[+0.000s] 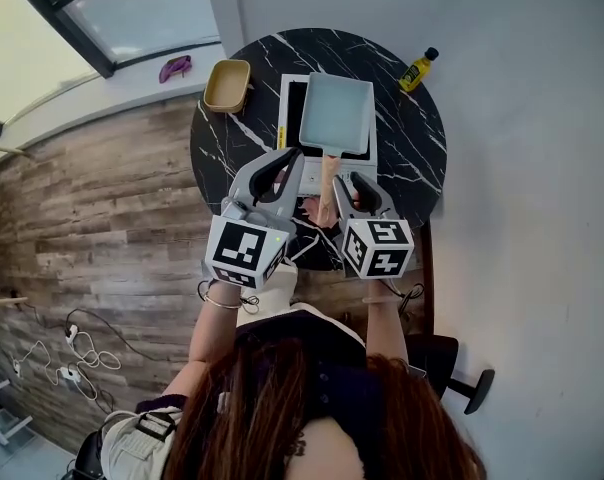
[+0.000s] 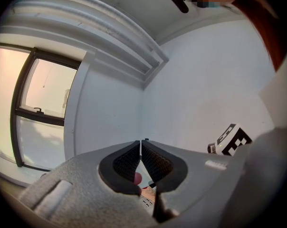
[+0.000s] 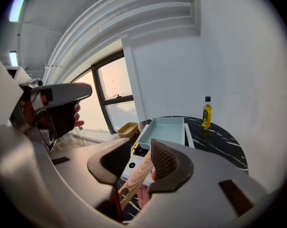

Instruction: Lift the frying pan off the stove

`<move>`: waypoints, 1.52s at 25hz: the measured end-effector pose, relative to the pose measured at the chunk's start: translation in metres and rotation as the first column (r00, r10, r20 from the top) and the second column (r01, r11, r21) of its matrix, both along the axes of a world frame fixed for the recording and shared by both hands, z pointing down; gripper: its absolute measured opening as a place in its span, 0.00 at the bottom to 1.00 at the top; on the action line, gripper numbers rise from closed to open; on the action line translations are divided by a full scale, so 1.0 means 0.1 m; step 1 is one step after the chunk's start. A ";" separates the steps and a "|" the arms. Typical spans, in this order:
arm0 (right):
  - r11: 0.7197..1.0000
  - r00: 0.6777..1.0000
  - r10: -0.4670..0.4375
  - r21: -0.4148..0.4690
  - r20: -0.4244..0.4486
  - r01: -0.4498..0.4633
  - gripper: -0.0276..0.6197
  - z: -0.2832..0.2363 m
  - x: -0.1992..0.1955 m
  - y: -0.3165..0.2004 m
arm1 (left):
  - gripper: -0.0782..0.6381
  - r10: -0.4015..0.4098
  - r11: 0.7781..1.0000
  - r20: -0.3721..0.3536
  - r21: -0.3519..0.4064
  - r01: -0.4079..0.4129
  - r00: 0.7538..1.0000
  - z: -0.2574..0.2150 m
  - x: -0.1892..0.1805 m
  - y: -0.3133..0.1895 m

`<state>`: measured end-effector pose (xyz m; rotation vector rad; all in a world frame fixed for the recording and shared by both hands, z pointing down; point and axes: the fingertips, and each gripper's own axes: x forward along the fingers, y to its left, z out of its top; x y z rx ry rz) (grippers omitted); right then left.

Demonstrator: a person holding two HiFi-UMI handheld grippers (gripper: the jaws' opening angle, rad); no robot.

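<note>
A light-blue square frying pan (image 1: 335, 114) rests on a white stove (image 1: 290, 96) on the round black marble table (image 1: 422, 138). Its wooden handle (image 1: 328, 183) points toward me. In the right gripper view the pan (image 3: 165, 129) lies ahead and the handle (image 3: 139, 177) runs between the jaws, which stand apart without pressing on it. My right gripper (image 1: 350, 183) (image 3: 141, 145) is open and tilted down over the handle. Left of the handle, my left gripper (image 1: 287, 160) (image 2: 141, 144) is held level and faces the wall. Its jaws are shut, tips touching, with nothing in them.
A yellow bowl (image 1: 227, 85) stands at the table's left edge beside the stove (image 3: 129, 166). An oil bottle (image 1: 418, 69) (image 3: 207, 112) stands at the far right. A purple thing (image 1: 175, 67) lies on the window sill. A white wall borders the table's right side.
</note>
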<state>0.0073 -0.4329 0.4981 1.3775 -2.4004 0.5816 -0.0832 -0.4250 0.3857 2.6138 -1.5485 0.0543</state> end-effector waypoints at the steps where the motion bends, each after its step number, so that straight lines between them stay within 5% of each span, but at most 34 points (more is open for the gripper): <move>1: 1.000 1.000 0.001 -0.013 0.002 -0.001 0.26 0.04 0.00 -0.01 | 0.13 0.003 1.000 0.001 -0.005 -0.003 1.000 0.02 0.01 -0.01; 28: 0.949 0.977 0.050 -0.315 0.207 0.018 0.39 0.89 -0.09 -0.23 | 0.13 0.050 0.995 0.029 -0.083 -0.048 0.998 0.34 0.13 -0.14; 38: 0.907 0.932 0.093 -0.416 0.350 0.066 0.41 1.01 -0.13 -0.23 | 0.13 0.063 0.993 0.037 -0.102 -0.059 0.997 0.41 0.14 -0.14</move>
